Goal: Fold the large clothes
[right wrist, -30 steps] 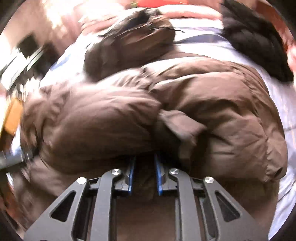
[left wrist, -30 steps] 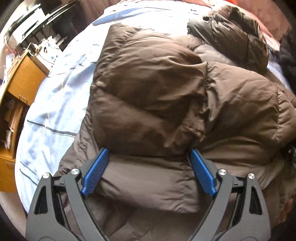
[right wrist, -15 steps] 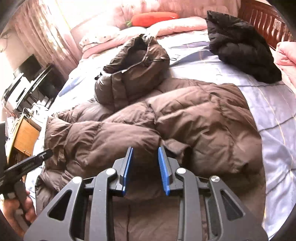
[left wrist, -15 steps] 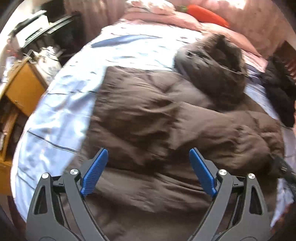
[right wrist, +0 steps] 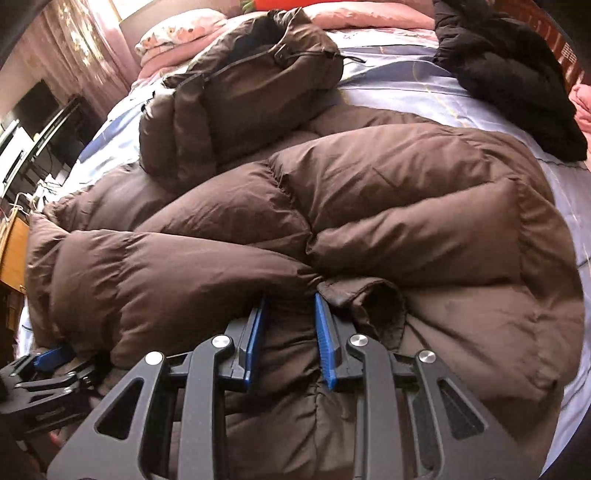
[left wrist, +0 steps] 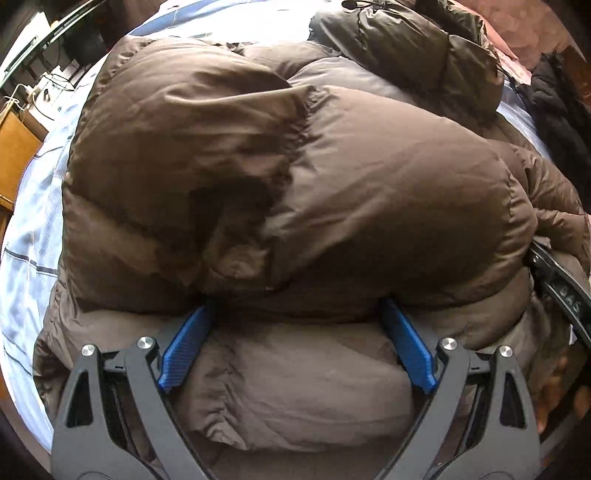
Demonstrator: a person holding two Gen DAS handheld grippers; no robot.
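Both tools are working the brown down coat (right wrist: 369, 206) (sleeves crossed): left tool (left wrist: 295, 339) spread wide, right tool (right wrist: 288, 325) narrowly parted, seemingly needing a hem grip next

The puffer jacket (right wrist: 369, 206) lies across the bed (right wrist: 406, 77), its hood (right wrist: 243, 85) toward the pillows (right wrist: 177, 29) at the far end. A second jacket (right wrist: 506, 77) sits on the bed to the right, apart from it. A wooden cabinet (left wrist: 14, 155) stands left of the bed.
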